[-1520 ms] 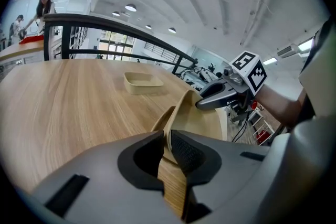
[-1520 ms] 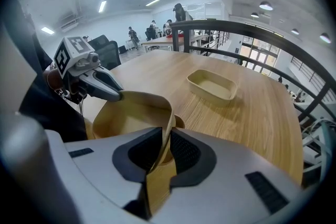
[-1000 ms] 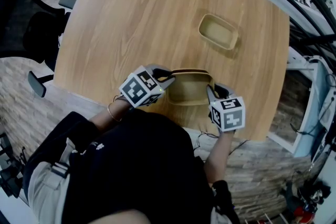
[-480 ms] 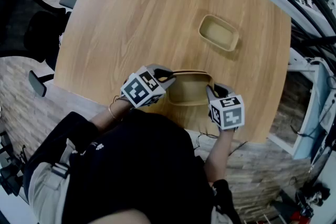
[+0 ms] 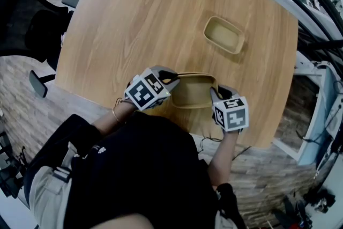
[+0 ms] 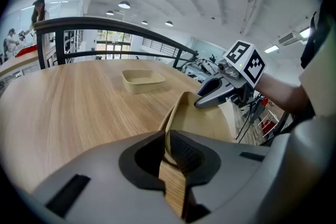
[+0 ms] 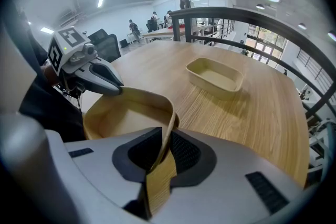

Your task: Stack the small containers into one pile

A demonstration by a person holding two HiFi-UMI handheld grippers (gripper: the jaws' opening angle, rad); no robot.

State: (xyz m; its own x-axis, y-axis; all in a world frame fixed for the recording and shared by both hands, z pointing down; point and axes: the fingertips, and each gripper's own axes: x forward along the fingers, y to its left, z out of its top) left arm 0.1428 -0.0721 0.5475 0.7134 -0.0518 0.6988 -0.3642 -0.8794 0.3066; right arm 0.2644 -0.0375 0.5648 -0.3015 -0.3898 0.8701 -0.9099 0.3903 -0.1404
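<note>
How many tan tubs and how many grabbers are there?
Tan containers: 2, the near container and the far container.
Grippers: 2, the left gripper, jaws closing on the near container's rim, and the right gripper, clamped on it.
Total: 4.

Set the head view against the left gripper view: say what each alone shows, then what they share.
Head view only: black office chair, bracelet on the left wrist.
Left gripper view only: ceiling lights, wall of the near beige rectangular container between closing jaws of the left tool.
Both: that container, far beige rectangular container, right tool, wooden table.
</note>
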